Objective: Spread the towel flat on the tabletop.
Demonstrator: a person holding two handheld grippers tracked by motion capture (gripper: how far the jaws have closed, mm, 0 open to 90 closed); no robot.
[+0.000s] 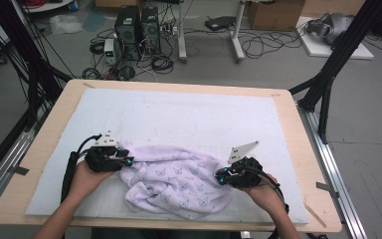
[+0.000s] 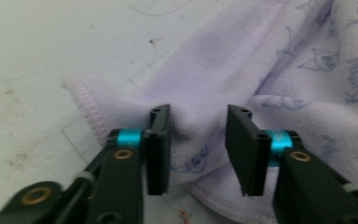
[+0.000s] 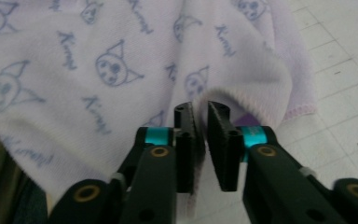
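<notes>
Your towel lies crumpled on the white mat near the tabletop's front edge, its long axis running from one gripper to the other. Your left gripper is spread, with a fold between the jaws, unpinched. Your right gripper is nearly closed at the towel's opposite hem; whether it pinches cloth, I cannot tell. Beyond the tabletop, cables litter the floor.

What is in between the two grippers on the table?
A crumpled lilac towel with little cat faces lies between the left gripper and the right gripper. The high view shows it, resting on the white mat.
</notes>
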